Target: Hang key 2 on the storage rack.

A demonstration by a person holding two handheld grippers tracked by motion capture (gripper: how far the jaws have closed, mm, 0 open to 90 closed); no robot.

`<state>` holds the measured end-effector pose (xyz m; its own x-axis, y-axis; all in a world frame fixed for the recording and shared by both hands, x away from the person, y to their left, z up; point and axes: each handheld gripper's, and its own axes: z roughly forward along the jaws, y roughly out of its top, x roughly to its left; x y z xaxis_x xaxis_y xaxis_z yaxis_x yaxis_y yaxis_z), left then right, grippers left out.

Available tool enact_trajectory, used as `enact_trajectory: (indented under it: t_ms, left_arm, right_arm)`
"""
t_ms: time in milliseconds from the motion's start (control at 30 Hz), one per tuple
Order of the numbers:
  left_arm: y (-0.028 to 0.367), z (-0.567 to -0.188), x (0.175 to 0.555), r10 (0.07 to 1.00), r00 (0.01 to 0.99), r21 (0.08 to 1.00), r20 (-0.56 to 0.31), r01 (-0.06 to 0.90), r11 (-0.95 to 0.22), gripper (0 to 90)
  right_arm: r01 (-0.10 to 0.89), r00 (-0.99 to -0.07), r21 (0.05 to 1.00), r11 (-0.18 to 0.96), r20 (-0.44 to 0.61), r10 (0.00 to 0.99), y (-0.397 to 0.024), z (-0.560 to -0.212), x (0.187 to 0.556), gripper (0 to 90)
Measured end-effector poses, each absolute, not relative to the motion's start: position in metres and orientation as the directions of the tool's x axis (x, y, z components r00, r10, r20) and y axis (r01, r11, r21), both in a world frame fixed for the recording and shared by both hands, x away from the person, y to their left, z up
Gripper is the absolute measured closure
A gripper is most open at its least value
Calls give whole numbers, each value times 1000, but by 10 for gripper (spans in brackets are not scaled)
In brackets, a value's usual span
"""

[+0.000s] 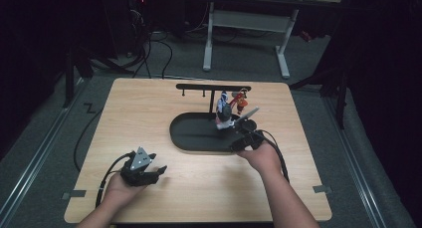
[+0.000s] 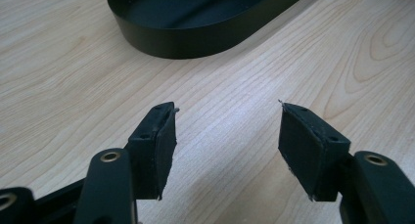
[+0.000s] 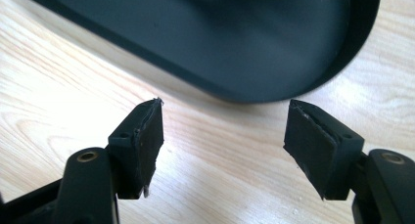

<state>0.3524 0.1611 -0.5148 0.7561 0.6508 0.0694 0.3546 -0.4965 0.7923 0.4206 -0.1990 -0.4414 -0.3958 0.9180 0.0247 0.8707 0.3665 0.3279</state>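
A black oval tray lies in the middle of the wooden table. From it rises a black T-shaped rack, and a blue-and-white charm and a red charm hang at the rack's right side. My right gripper is at the tray's near right end. In the right gripper view its jaws stand open over bare wood, with the tray's rim just beyond. My left gripper rests near the front left, open and holding nothing, and faces the tray.
Cables trail from both grippers off the table's front. A white-legged desk stands on the floor beyond the far edge. Bare wood stretches left of the tray and along the front edge between my hands.
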Motion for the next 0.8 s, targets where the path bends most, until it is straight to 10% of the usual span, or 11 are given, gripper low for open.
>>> enact_trajectory:
  t_ms: [600, 800]
  left_arm:
    - [152, -513, 346, 634, 770, 801, 72, 334, -496, 376]
    - [146, -513, 341, 643, 760, 801, 93, 327, -502, 363]
  right_arm:
    - [563, -308, 809, 170, 15, 951, -263, -511, 292, 233]
    - [598, -394, 753, 276, -24, 919, -262, -526, 282, 173]
